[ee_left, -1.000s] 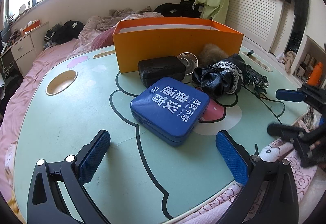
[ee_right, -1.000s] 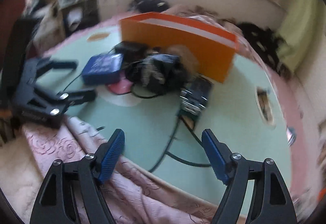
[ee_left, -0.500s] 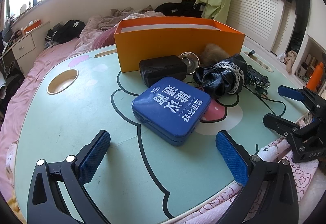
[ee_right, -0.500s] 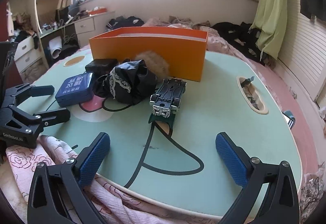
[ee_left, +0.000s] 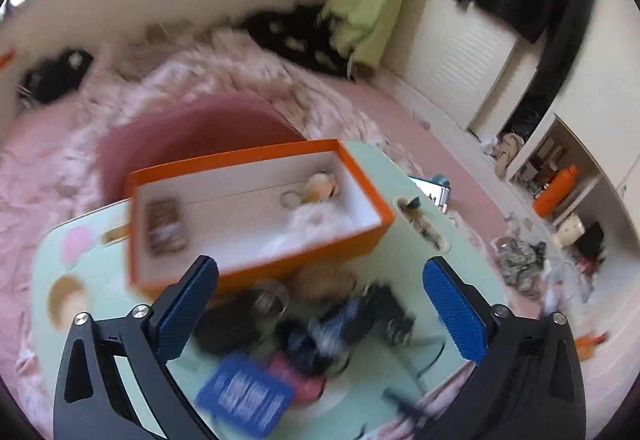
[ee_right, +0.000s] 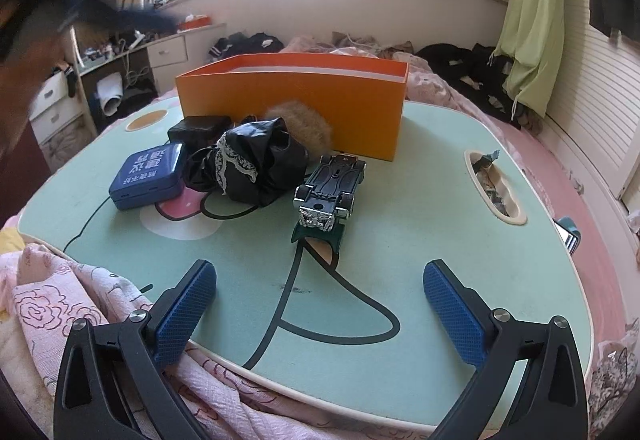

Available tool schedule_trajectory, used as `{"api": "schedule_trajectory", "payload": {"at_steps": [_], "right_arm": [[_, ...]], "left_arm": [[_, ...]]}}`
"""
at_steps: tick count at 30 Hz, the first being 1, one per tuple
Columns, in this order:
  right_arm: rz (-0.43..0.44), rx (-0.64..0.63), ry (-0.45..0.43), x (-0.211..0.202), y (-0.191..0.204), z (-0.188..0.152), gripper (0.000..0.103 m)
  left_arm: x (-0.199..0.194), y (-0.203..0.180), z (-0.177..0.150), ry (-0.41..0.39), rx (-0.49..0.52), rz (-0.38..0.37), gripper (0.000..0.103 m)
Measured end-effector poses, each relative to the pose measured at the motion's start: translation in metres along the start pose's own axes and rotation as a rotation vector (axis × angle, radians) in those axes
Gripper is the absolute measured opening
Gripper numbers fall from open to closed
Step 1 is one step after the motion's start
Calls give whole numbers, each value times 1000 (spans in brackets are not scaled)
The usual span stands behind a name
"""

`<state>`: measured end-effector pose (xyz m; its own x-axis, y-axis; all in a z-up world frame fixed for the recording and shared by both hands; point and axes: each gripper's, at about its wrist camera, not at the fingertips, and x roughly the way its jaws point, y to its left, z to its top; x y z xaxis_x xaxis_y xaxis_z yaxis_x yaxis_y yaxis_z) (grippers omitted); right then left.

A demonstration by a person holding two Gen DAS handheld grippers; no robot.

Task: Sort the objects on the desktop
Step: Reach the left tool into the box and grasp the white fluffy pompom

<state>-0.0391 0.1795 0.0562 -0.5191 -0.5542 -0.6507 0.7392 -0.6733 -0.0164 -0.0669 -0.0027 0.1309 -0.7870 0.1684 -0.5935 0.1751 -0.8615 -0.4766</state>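
Left hand-held gripper (ee_left: 318, 314): closing — nothing gripped.
Right hand-held gripper (ee_right: 320, 306): released, empty.
Toy car (ee_right: 330, 192): seen on the surface (ee_right: 420, 240), at 12 o'clock from the right hand-held gripper.
Orange box (ee_right: 292, 102): set behind it.

The left gripper (ee_left: 320, 314) hangs above the mint-green table (ee_left: 404, 252), jaws closing with nothing between them. Beyond its fingers sits the orange box (ee_left: 352, 240), open-topped, with a brown patterned piece (ee_left: 165, 226) and a small ring (ee_left: 291, 198) inside. In front of the box lies a blurred heap: a black case (ee_left: 228, 326), dark cloth (ee_left: 320, 340), a blue tin (ee_left: 246, 398)
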Motion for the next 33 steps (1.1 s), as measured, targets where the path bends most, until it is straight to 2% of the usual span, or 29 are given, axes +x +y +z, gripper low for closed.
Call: {"api": "schedule_trajectory", "payload": {"at_steps": [2, 4, 6, 14, 15, 18, 19, 20, 22, 28, 29, 33], "right_arm": [[1, 0, -1, 0, -1, 0, 103], [3, 1, -2, 0, -1, 0, 103], [2, 3, -3, 0, 0, 1, 103], [3, 5, -7, 1, 2, 1, 103], [4, 7, -7, 2, 2, 1, 103], [4, 8, -9, 2, 2, 1, 103], [4, 8, -10, 1, 2, 0, 103], [4, 8, -10, 1, 2, 0, 103], [4, 9, -12, 0, 4, 0, 103], [1, 11, -13, 0, 4, 0, 103], [1, 11, -13, 0, 5, 0, 103], [1, 12, -13, 0, 4, 0, 103]], "left_arm": [[41, 5, 26, 115, -59, 0, 77], [73, 10, 37, 206, -114, -19, 70], [102, 12, 41, 281, -157, -18, 70], [157, 1, 35, 397, -143, 71, 69], [158, -1, 35, 382, -118, 95, 69], [156, -3, 37, 379, -101, 95, 68], [155, -3, 37, 376, -97, 88, 63], [153, -2, 37, 374, -96, 70, 53], [148, 2, 36, 376, -113, 35, 45], [132, 20, 32, 324, -110, 31, 44], [123, 25, 33, 294, -115, 38, 43], [85, 31, 41, 192, -125, -19, 41]]}}
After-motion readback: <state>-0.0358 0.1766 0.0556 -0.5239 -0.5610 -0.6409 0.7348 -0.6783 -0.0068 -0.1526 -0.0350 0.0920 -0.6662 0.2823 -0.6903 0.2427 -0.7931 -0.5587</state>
